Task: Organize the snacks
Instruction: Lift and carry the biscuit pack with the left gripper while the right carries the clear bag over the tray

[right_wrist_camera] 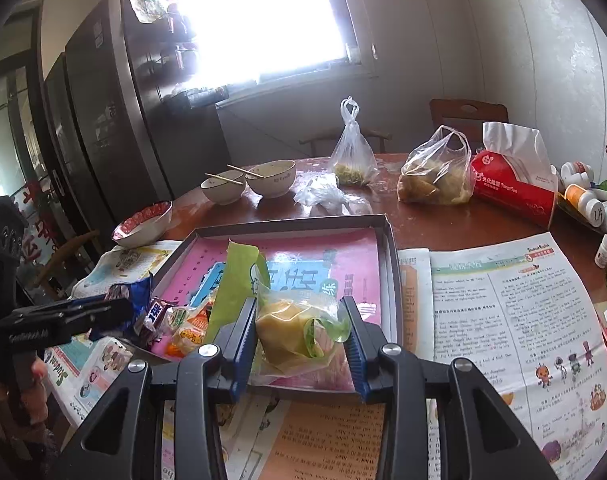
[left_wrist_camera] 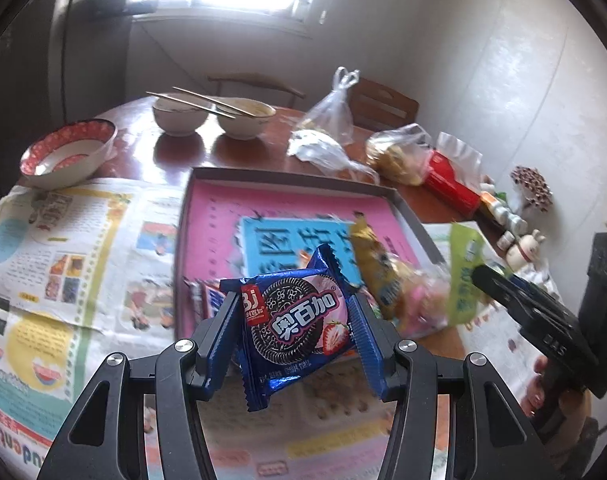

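Your left tongs (left_wrist_camera: 293,312) are clamped on a glossy blue foil cookie packet (left_wrist_camera: 293,320) printed with a dark round sandwich cookie, a strawberry and white characters. The packet is a flat pillow shape with serrated end seams; its long axis runs roughly across the tongs, tilted so the left end sits higher, and the printed face is turned toward your camera. It hangs above the near edge of the shallow dark-rimmed cardboard tray (left_wrist_camera: 295,179), which is lined with a pink and blue printed sheet.

Your right tongs (right_wrist_camera: 301,330) are closed on a soft clear plastic bag of yellow snack with a green printed header (right_wrist_camera: 287,336). The crinkled header strip points up and away from you, leaning left, above the tray's (right_wrist_camera: 391,264) near edge.

At the tray's near left corner lies a loose heap of small bright wrappers (right_wrist_camera: 171,320), blue, orange and pink. Newsprint sheets (right_wrist_camera: 515,320) flank the tray on the reddish-brown wooden bench (right_wrist_camera: 443,220). Beyond the tray's far side stand two pale ceramic bowls with chopsticks across them (right_wrist_camera: 249,184) and knotted clear plastic bags (right_wrist_camera: 351,156).
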Available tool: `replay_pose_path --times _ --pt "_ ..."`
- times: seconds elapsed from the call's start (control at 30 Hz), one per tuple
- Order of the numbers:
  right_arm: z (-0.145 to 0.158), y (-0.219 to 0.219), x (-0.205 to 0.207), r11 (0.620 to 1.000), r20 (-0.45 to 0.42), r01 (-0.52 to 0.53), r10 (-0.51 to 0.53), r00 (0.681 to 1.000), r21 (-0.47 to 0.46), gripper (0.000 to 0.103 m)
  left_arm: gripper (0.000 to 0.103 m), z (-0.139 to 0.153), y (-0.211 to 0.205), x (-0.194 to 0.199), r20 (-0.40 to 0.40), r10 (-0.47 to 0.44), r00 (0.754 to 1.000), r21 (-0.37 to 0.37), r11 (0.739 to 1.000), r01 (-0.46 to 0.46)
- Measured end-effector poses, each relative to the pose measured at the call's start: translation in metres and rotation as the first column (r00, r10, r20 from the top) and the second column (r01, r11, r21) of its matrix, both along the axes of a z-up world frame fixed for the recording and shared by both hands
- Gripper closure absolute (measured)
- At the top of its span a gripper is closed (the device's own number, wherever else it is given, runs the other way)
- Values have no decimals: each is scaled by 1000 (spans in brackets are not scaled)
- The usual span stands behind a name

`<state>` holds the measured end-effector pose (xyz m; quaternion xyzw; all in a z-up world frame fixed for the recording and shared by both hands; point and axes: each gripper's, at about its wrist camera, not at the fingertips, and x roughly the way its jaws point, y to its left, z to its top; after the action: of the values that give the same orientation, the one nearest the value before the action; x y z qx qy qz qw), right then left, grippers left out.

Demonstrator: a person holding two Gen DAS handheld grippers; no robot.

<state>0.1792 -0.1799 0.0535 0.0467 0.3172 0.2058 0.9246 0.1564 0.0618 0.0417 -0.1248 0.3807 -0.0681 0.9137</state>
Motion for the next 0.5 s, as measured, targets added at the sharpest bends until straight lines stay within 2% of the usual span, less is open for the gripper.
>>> replay_pose_path --times 0.5 --pt "-16 8 25 1000 -41 -3 2 999 -12 63 47 -23 -8 27 -35 9 999 40 999 -7"
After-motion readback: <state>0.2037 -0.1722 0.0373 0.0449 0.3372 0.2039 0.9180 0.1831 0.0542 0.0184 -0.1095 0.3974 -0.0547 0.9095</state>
